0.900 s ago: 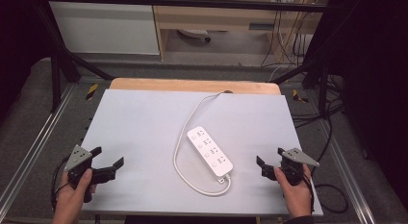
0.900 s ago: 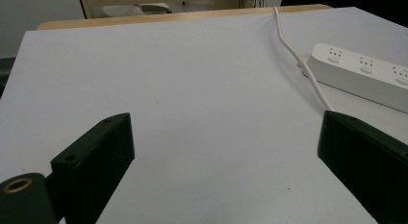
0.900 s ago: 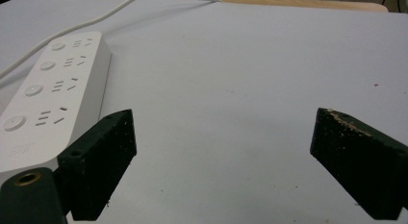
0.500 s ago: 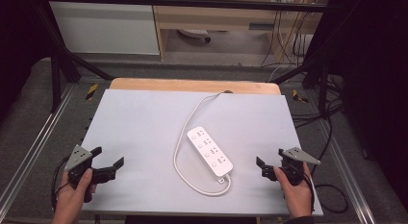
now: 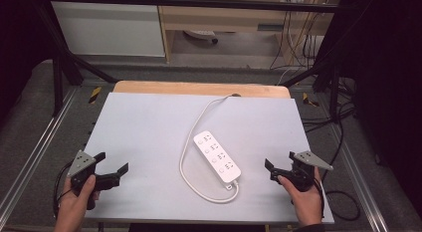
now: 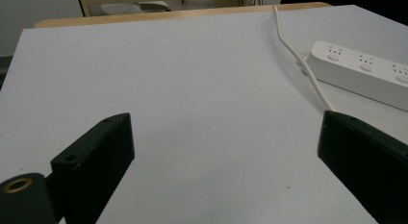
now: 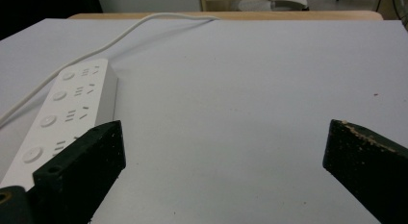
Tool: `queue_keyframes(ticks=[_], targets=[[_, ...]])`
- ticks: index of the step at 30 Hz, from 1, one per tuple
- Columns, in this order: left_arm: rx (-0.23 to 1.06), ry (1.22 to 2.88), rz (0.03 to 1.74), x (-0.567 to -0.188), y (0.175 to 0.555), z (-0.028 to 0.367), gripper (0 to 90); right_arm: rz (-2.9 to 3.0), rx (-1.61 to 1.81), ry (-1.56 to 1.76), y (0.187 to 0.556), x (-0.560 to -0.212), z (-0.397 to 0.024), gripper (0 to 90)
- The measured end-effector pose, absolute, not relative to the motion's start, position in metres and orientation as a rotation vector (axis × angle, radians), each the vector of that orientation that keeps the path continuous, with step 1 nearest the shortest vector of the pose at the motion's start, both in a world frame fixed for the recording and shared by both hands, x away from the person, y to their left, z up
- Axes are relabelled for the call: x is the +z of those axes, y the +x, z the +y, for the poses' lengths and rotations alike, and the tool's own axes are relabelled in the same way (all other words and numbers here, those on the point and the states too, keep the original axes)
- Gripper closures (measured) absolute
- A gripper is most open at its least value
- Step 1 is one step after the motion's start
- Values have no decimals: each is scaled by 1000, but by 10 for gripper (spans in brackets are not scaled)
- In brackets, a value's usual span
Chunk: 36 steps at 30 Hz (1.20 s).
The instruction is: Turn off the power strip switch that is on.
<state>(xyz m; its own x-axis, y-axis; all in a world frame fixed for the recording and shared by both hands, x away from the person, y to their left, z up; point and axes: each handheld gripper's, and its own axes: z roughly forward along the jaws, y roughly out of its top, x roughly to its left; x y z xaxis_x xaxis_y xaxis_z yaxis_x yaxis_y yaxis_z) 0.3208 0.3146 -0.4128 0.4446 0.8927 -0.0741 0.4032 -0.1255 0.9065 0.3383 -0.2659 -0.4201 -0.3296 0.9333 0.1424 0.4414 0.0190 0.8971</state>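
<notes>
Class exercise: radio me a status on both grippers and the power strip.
Left gripper open, empty. Right gripper open, empty. Power strip flat mid-table, untouched, its cord looped alongside. Nothing in the way.

left hand (image 5: 79, 192) at near-left corner, gripping left gripper (image 5: 112, 171), jaws spread wide, pointing right and slightly far, empty | right hand (image 5: 302, 194) at near-right corner, gripping right gripper (image 5: 269, 171), jaws spread wide, pointing left, empty | both low over the surface (image 5: 149, 122), well apart
</notes>
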Motion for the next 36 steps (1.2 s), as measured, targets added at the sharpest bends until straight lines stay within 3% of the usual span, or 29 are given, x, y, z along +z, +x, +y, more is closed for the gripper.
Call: queue_keyframes(ticks=[36], targets=[[633, 1741, 1134, -415, 321, 314, 57, 1865, 1416, 1251, 363, -372, -228, 49]])
